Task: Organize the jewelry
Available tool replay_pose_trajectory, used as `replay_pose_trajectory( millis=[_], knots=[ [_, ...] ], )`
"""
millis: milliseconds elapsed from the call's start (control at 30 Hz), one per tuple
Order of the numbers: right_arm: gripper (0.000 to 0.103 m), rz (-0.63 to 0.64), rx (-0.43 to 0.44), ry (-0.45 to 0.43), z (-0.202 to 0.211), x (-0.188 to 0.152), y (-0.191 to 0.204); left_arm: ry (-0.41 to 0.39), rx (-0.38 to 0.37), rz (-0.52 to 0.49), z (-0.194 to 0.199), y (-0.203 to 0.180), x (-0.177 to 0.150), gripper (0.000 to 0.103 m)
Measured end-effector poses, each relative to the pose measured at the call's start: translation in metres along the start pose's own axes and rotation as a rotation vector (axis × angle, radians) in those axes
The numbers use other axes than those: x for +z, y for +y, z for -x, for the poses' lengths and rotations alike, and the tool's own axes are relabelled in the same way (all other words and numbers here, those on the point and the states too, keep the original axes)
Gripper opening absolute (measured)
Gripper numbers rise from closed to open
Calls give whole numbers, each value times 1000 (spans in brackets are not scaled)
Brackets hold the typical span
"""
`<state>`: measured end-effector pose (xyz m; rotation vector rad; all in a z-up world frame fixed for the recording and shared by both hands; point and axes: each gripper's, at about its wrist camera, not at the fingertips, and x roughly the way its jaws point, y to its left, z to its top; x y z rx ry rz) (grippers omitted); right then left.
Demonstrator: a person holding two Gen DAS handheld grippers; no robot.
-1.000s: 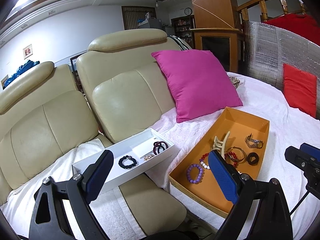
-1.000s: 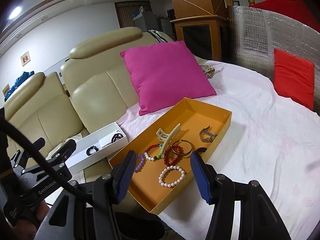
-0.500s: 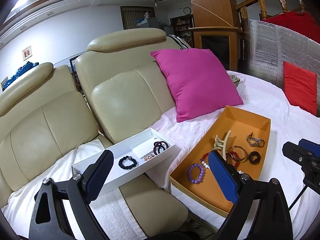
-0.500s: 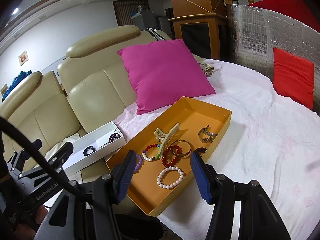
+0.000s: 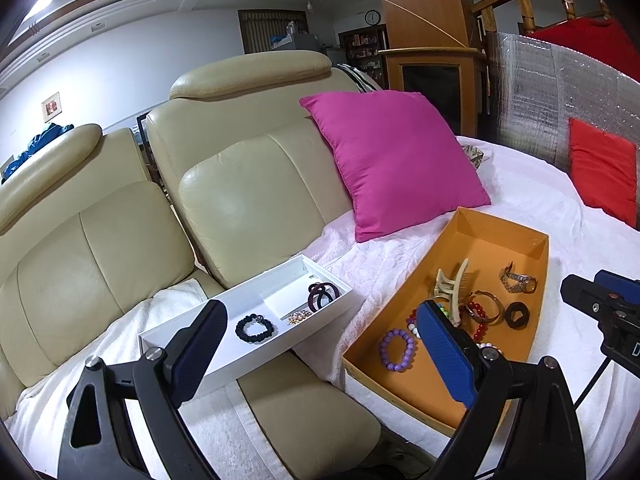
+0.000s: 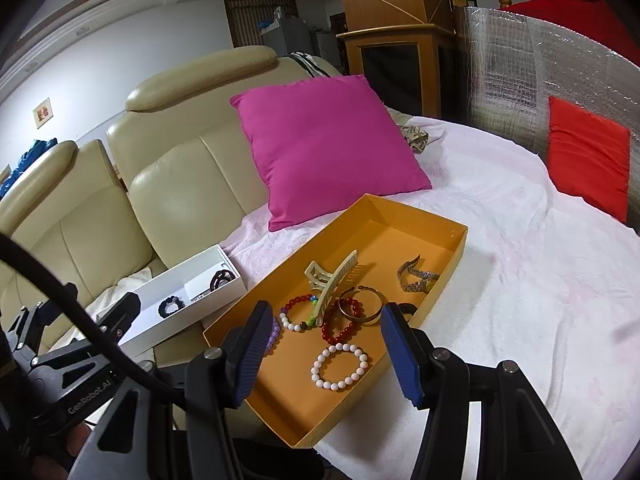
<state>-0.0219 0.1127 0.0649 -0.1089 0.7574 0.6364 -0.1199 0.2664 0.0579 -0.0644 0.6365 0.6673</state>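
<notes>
Jewelry is lying mostly in the orange box (image 6: 436, 240) on the white-covered bed, with a few pieces already sitting in the white divided tray (image 5: 224, 314) on the cream sofa seat. The right gripper (image 6: 326, 354) is hovering over the near end of the box, jaws standing wide with nothing between them, the white bead bracelet (image 6: 340, 366) framed just beyond the pads. The left gripper (image 5: 320, 354) is waiting, jaws also wide and empty, the tray at its 11 o'clock. The step in hand is probably picking that white bracelet. Doing it well likely means lowering so one pad is entering the ring and the other is staying outside, closing on a single strand of beads, and keeping clear of the red bead bracelet (image 6: 340, 322) at 12 o'clock and the box wall.
</notes>
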Motion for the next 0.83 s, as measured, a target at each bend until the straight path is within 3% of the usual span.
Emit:
replay_pose_trajectory(
  millis=[733, 833],
  knots=[
    [60, -41, 30, 14, -32, 6, -18, -4, 38, -44, -11, -16, 3, 95],
    [60, -71, 26, 4, -29, 5, -32, 2, -5, -73, -9, -32, 7, 95]
  ],
)
